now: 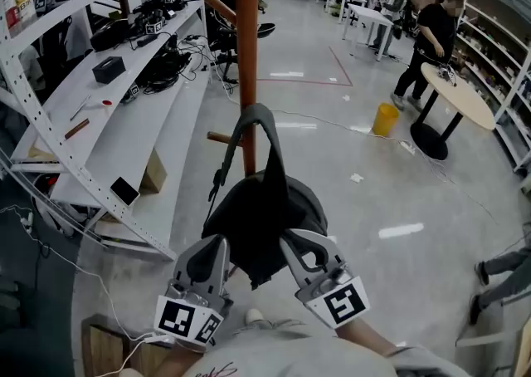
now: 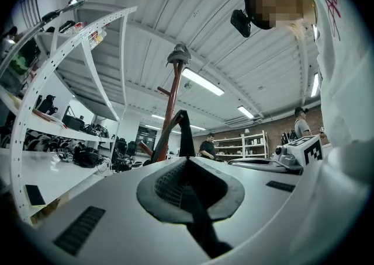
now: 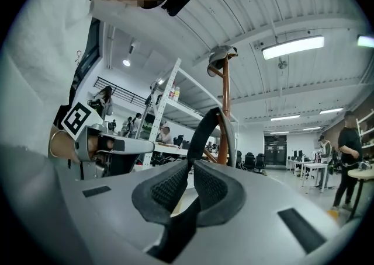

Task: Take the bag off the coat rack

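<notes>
1. The bag (image 1: 261,217) hangs against the rack (image 1: 247,51) by its strap (image 1: 253,130), body low, between our two grippers.
2. We judge it soft and light. The dark fabric sags and folds, so it will flop and swing once free, though it is not fragile.
3. The left gripper (image 1: 214,251) is clenched on dark bag fabric. The right gripper (image 1: 297,249) is closed almost fully on a thin fold of it.
4. The body is a poor hold for unhooking. We would take the strap near its top and lift it clear.
5. We cannot quite see which peg bears the strap, perhaps the stub (image 1: 221,138) beside it.
6. Count: one bag, one strap, one rack, two grippers.
</notes>
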`<state>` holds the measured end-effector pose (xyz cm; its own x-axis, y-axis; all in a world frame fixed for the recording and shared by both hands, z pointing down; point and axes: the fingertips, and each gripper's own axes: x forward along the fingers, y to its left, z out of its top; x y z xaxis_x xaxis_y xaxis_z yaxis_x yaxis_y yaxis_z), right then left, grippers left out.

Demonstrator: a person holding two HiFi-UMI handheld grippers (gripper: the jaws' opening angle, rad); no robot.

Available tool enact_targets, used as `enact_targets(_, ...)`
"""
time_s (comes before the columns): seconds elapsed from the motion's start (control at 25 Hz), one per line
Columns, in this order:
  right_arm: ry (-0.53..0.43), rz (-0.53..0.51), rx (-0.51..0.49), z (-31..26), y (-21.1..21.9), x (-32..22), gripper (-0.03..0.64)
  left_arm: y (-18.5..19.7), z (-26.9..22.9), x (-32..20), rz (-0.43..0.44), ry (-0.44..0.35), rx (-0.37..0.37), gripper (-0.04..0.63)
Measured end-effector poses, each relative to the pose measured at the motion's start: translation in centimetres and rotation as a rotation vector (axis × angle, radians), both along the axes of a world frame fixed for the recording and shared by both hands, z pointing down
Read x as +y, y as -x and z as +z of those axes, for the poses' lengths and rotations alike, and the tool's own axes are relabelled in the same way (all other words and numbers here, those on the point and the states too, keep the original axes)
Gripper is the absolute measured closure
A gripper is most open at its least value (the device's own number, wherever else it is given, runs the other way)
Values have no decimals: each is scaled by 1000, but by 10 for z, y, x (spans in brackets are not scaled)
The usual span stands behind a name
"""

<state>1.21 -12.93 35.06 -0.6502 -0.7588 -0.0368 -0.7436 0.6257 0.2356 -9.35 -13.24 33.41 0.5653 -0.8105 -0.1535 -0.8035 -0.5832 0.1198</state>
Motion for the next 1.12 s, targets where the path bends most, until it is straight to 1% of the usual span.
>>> enact_targets(0.2,8,-3,23,-3,-3,-3,592,-7,-4,-3,-8,-3,12,575)
enact_targets(0.4,6,2,32,-11,-9,-15,586,-11,-5,-7,-41,2,25,575)
enact_targets(0.44,16,3,40,-11,-11,-17,566,-12,-5,-8,-45,4,28,575)
enact_targets(0.48,24,9,44,-11,-13,-21,520,-14,-4,-9,-49,3,29,575)
enact_targets(0.52,24,18,41,-13,-16,-26,488,-15,-5,-10,-55,2,29,575)
enact_targets(0.6,0,39,29,-21,-21,-37,437,-16,-5,-11,-65,0,30,575)
enact_targets(0.72,-30,62,45,-32,-24,-52,417,-15,-5,-12,-81,2,27,575)
enact_targets(1.0,-27,77,76,-35,-14,-86,408,-7,-4,-19,-117,2,20,575)
enact_targets(1.12,-30,90,72,-37,-9,-102,408,-3,-2,-22,-124,4,17,575)
